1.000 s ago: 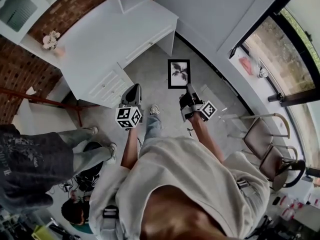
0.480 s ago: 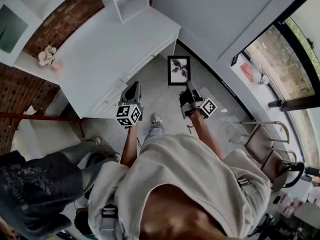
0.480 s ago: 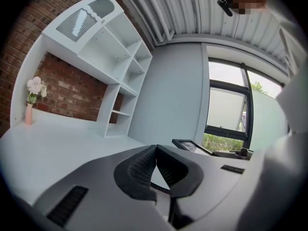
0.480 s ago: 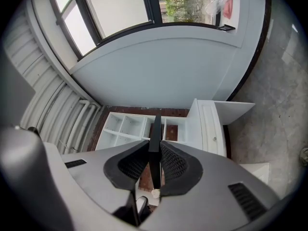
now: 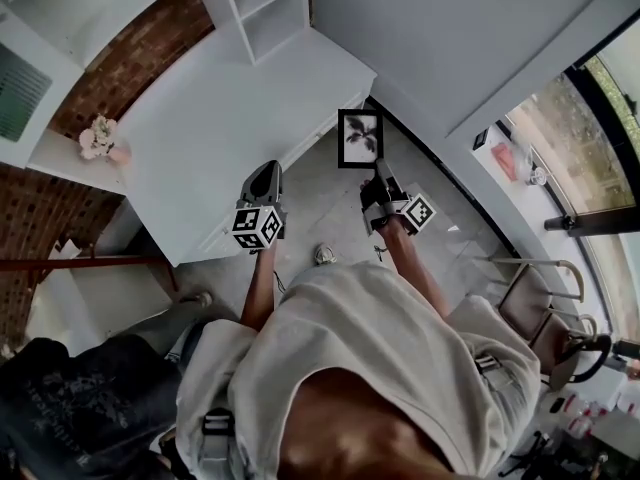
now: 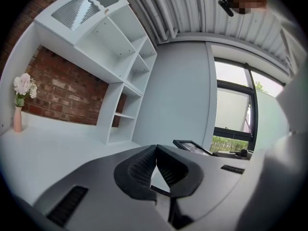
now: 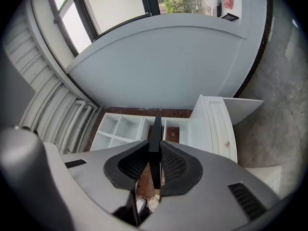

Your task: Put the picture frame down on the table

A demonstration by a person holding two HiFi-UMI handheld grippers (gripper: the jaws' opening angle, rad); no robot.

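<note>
Concrete floor (image 5: 330,203) was right underfoot, so the frame wasn't over anything soft yet. Nearest in, the left gripper (image 5: 268,171) had its jaws pressed together on nothing. The right gripper (image 5: 379,173) was clamped on the picture frame (image 5: 359,138) by one edge, thin side wedged between the pads. Looked like the frame hung just off the right corner of the white desk (image 5: 230,118), not over it.

My take: keep that pinch firm, swing it left over the bare desktop, lower it flat, and only let go once the back rests. Steer well clear of the flower vase (image 5: 101,140) at the far left by the brick wall (image 5: 130,38).
</note>
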